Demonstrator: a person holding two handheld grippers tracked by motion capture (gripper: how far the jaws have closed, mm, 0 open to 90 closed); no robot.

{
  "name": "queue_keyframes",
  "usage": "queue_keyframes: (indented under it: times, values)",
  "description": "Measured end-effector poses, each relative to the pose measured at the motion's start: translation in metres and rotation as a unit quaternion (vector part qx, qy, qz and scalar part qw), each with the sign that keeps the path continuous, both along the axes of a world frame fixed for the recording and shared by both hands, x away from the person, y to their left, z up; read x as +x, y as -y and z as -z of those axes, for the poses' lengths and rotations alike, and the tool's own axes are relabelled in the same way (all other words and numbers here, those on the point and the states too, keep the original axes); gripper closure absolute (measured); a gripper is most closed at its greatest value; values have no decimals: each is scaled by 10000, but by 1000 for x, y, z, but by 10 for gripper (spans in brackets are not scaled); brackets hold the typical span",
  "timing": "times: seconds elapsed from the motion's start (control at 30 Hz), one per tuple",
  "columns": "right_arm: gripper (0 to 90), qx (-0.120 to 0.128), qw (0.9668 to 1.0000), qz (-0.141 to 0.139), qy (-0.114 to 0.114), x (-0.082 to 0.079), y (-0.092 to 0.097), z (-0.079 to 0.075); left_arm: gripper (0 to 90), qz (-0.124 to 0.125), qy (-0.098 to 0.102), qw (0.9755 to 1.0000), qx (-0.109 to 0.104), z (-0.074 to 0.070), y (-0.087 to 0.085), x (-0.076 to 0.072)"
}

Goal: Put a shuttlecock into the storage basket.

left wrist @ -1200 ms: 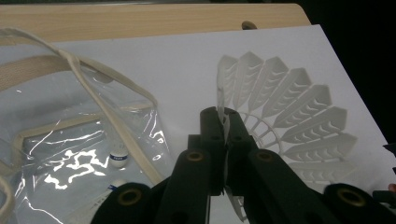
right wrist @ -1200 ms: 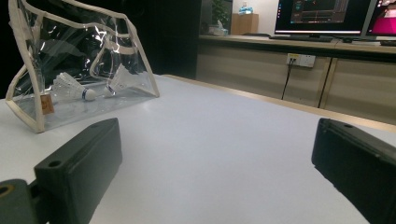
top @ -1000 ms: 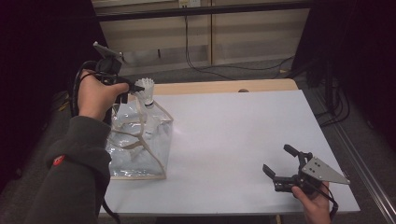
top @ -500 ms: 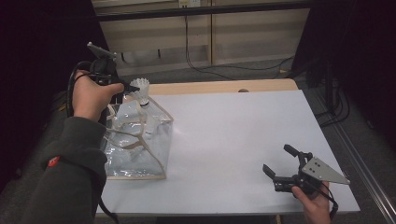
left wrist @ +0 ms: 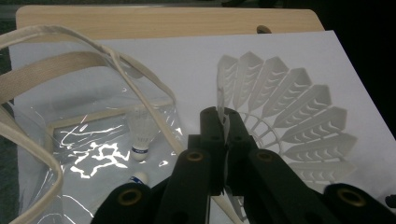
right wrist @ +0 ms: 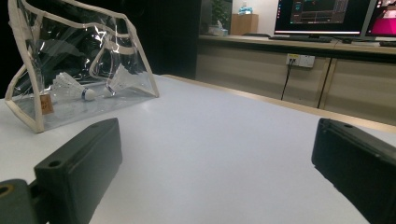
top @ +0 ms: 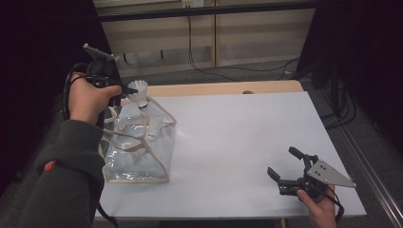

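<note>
My left gripper (top: 129, 89) (left wrist: 224, 123) is shut on the feather skirt of a white shuttlecock (top: 141, 92) (left wrist: 289, 123), held above the top opening of a clear plastic bag (top: 140, 142) (right wrist: 79, 65) with cream trim and handles. Two more shuttlecocks (left wrist: 139, 133) (right wrist: 70, 86) lie inside the bag. The bag stands at the left of the white table (top: 237, 137). My right gripper (top: 285, 164) (right wrist: 212, 163) rests low at the table's near right corner, jaws wide open with nothing between them, pointing toward the bag.
A bare wooden strip (top: 223, 88) runs along the table's far edge. Cabinets and trailing cables (top: 199, 57) lie beyond it. Monitors (right wrist: 327, 16) stand on a counter in the right gripper view. Dark surroundings flank both sides.
My left hand has lifted the shuttlecock slightly up and to the left above the bag's mouth. The right gripper has stayed where it was.
</note>
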State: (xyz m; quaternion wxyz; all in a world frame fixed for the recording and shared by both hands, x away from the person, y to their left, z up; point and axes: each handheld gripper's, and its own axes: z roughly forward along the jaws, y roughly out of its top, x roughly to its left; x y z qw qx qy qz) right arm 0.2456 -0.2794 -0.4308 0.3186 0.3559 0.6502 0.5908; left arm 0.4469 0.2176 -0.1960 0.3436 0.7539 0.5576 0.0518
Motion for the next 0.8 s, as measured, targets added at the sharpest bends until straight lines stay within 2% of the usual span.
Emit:
queue_keyframes:
  times: [0.8]
  values:
    - [18,-9,10000,-7,-2,0,0,0,897,-129,20,9999,13,-1,-12,-2]
